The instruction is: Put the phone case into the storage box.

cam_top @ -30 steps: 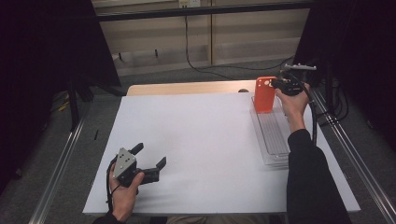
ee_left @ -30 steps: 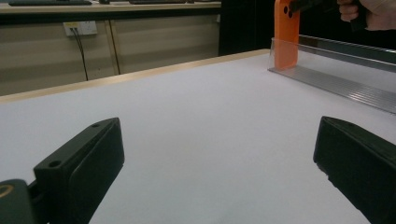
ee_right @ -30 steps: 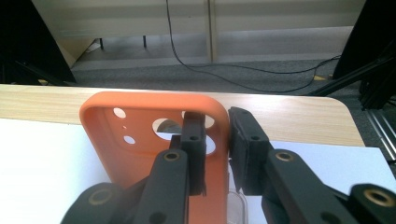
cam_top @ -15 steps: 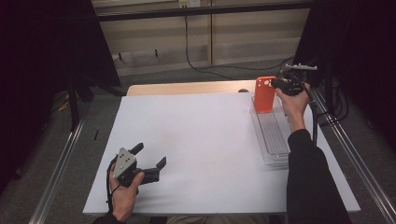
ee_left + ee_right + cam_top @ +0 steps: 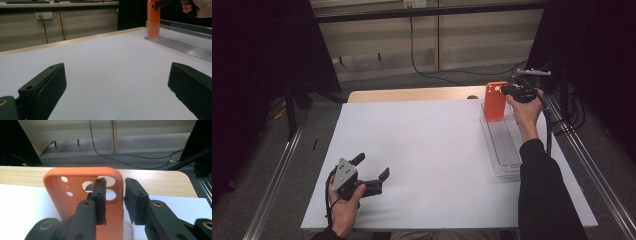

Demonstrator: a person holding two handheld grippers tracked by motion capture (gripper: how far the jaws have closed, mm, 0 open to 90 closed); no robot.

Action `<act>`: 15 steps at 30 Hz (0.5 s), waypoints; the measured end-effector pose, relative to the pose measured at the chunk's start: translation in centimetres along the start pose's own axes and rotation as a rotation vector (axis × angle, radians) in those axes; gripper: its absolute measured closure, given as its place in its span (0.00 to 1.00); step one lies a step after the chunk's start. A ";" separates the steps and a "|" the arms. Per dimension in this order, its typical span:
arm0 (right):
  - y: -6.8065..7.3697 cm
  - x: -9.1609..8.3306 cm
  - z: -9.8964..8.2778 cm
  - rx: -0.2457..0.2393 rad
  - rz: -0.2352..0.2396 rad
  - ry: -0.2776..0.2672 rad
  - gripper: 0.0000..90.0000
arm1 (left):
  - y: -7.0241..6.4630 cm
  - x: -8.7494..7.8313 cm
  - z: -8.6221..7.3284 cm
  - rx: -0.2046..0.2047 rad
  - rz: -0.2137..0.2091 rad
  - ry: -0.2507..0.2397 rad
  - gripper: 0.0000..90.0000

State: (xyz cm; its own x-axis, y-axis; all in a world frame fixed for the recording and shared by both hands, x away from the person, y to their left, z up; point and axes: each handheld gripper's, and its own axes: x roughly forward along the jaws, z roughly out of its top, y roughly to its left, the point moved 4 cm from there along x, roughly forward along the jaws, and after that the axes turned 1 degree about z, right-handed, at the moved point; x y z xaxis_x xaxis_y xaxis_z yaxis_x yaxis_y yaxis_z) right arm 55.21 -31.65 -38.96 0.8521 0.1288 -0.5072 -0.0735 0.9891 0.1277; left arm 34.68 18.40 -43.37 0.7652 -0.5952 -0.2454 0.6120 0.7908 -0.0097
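Note:
An orange phone case (image 5: 495, 100) stands upright at the far end of a clear ribbed tray (image 5: 506, 152) on the right of the table. My right gripper (image 5: 505, 90) is at the case's top edge. In the right gripper view the case's (image 5: 72, 187) side wall sits between the jaws of my right gripper (image 5: 115, 181), one jaw inside the case and the other just outside, with a slim gap. These jaws have just been opening and stand open. My left gripper (image 5: 373, 166) rests open at the near left on the white sheet, nothing between its jaws (image 5: 116, 67). The case (image 5: 153, 18) shows far off in the left gripper view.
A white sheet (image 5: 427, 145) covers most of the table, with a wooden strip (image 5: 412, 94) bare along the far edge. Metal rails (image 5: 274, 180) run along both sides of the table. A black cable (image 5: 422, 55) lies on the floor beyond it.

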 end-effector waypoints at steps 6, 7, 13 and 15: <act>-0.1 0.0 -0.3 -0.003 -0.008 0.011 0.71 | 0.0 0.0 0.0 -0.004 0.001 -0.004 0.02; -0.2 -0.1 -0.4 -0.004 -0.002 0.010 0.71 | 0.0 0.0 0.0 -0.006 0.001 -0.005 0.02; -0.3 -0.4 -0.5 0.003 0.003 0.017 0.59 | 0.0 0.0 0.1 -0.005 0.004 -0.007 0.02; -0.3 -0.5 -0.6 0.001 -0.003 0.022 0.53 | 0.0 -0.1 0.1 0.001 0.002 -0.007 0.02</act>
State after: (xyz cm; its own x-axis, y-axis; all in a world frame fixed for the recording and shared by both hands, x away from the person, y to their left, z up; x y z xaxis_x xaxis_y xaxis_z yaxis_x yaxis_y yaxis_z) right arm 54.49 -31.92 -39.28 0.8410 0.1276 -0.5258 -0.0707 0.9894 0.1271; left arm 34.63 18.39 -43.28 0.7680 -0.5944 -0.2385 0.6104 0.7921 -0.0086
